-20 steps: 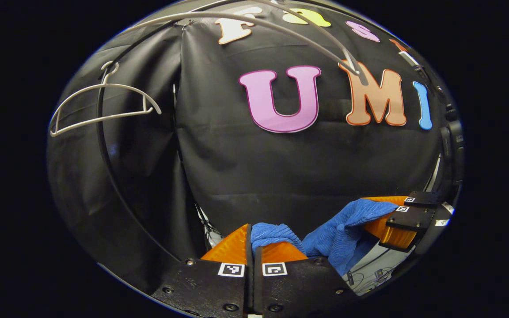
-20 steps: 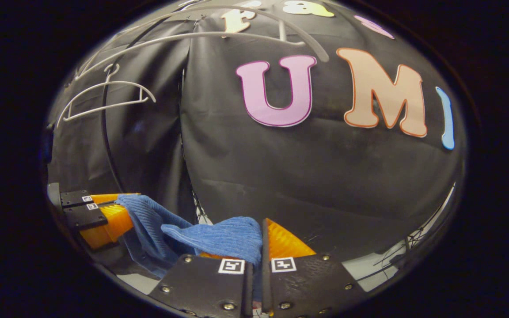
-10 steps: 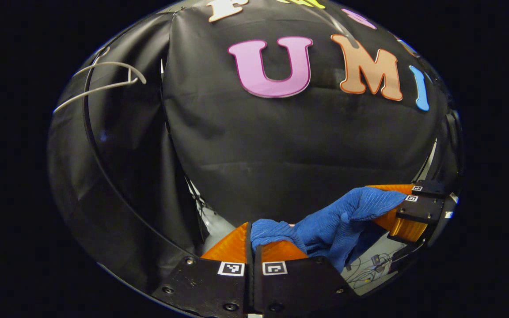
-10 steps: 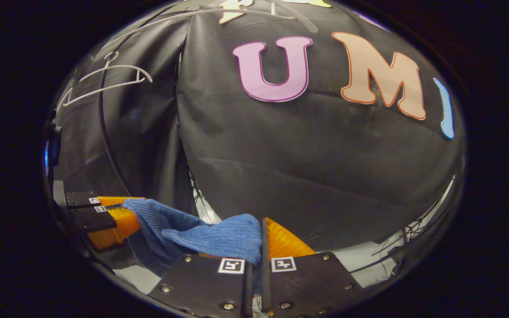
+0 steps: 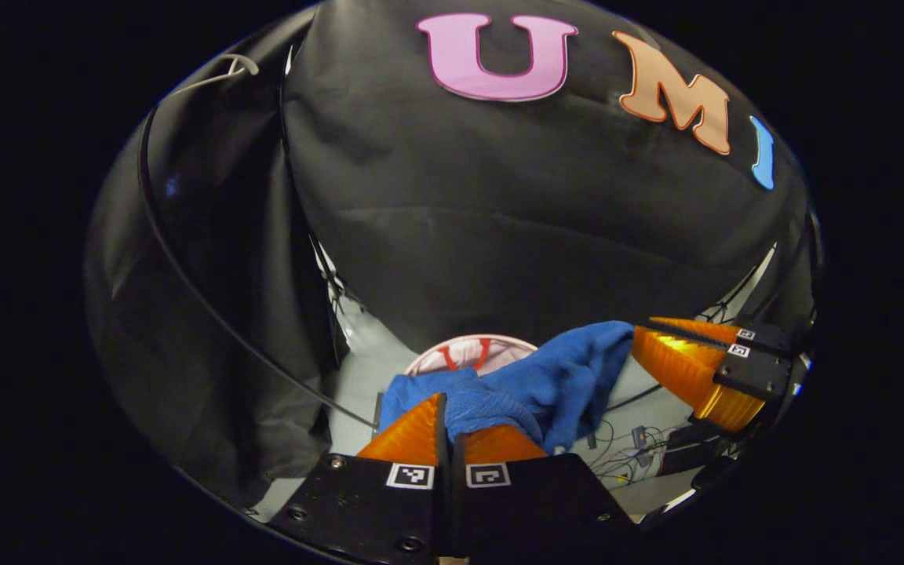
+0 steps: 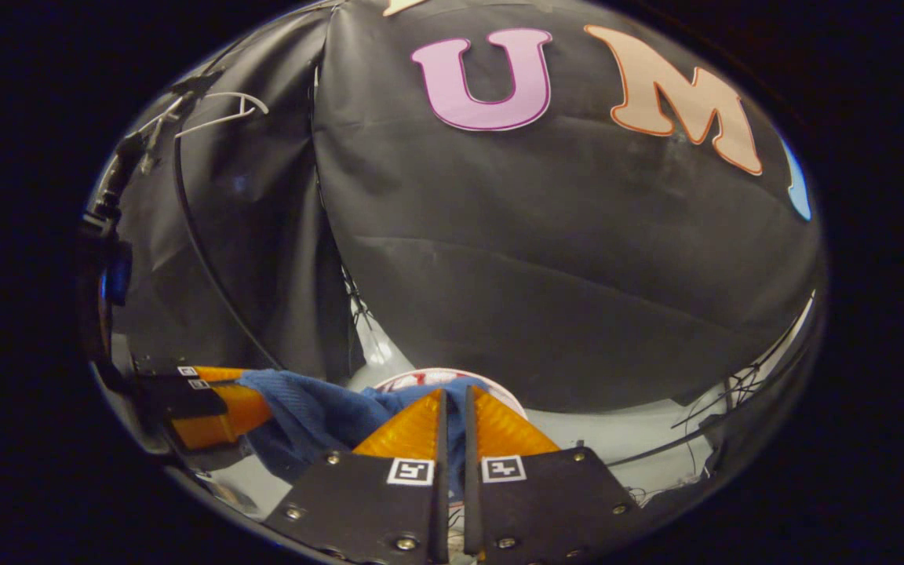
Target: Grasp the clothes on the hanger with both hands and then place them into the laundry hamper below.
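A blue ribbed garment [image 5: 570,377] hangs stretched between my two grippers, off the hanger. In the left gripper view my left gripper [image 5: 450,404] is shut on one end of it, and the right gripper [image 5: 639,337] pinches the other end at the right. Below and behind the cloth lies the laundry hamper [image 5: 499,342], a round white rim with red inside. In the right gripper view my right gripper [image 6: 452,396] is shut on the blue garment [image 6: 311,408], the left gripper [image 6: 260,396] holds it at the left, and the hamper's rim [image 6: 419,375] peeks out just beyond my fingertips.
A bare white hanger [image 6: 220,110] hangs high at the left, also seen as a hanger [image 5: 220,72] in the left gripper view. A thin black cable [image 5: 185,275] arcs down the wall. Loose wires [image 5: 640,439] lie on the pale floor to the right of the hamper.
Both grippers have come down with the garment still held. The hangers have slid up out of sight, and the hamper has come into view under the cloth.
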`<state>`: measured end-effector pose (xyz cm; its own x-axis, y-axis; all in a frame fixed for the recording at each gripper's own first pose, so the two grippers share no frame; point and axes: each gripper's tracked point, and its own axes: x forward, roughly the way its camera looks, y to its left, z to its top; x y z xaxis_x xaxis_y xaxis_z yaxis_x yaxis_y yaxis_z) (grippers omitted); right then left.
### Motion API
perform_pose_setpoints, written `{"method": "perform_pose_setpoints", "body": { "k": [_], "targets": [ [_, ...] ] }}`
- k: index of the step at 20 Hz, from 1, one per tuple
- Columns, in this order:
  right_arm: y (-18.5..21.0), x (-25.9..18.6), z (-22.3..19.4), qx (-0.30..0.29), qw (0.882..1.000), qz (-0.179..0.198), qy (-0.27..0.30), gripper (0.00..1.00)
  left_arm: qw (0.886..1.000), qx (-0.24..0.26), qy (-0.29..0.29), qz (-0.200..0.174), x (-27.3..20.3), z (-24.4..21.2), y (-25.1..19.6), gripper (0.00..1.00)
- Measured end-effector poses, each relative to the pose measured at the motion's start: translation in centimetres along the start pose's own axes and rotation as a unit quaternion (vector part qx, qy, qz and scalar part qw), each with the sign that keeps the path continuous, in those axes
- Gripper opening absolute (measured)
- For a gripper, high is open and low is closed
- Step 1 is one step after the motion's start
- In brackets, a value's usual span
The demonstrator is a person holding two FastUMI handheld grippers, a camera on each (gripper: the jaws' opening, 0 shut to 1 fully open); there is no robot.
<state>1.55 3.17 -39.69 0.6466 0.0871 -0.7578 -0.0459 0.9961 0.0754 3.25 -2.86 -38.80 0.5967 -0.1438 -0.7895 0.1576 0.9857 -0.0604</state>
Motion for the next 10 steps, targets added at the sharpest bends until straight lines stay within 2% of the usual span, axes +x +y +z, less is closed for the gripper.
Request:
{"method": "perform_pose_setpoints", "body": {
  "k": [3, 5, 6, 8, 10],
  "targets": [
    [0.3, 0.2, -0.6, -0.001, 1.0, 0.004, 0.011, 0.08, 0.999, 0.004, 0.031, -0.012, 0.9, -1.6, -0.2, 0.01],
    [-0.2, 0.0, -0.9, 0.001, 1.0, -0.002, 0.013, 0.08, 0.997, -0.005, 0.078, -0.006, 1.9, -4.3, 0.1, 0.03],
    [-0.4, -0.1, -1.1, 0.006, 1.0, -0.003, 0.015, 0.08, 0.996, -0.015, 0.092, -0.005, 2.4, -5.2, 0.2, 0.2],
    [-0.9, -0.2, -1.5, 0.012, 1.0, -0.006, 0.018, 0.08, 0.996, -0.028, 0.084, -0.01, 3.0, -4.8, -0.2, 0.54],
    [-1.2, -0.3, -1.7, 0.013, 1.0, -0.011, 0.02, 0.08, 0.997, -0.025, 0.078, -0.005, 2.8, -4.4, -0.1, 0.49]
  ]
}}
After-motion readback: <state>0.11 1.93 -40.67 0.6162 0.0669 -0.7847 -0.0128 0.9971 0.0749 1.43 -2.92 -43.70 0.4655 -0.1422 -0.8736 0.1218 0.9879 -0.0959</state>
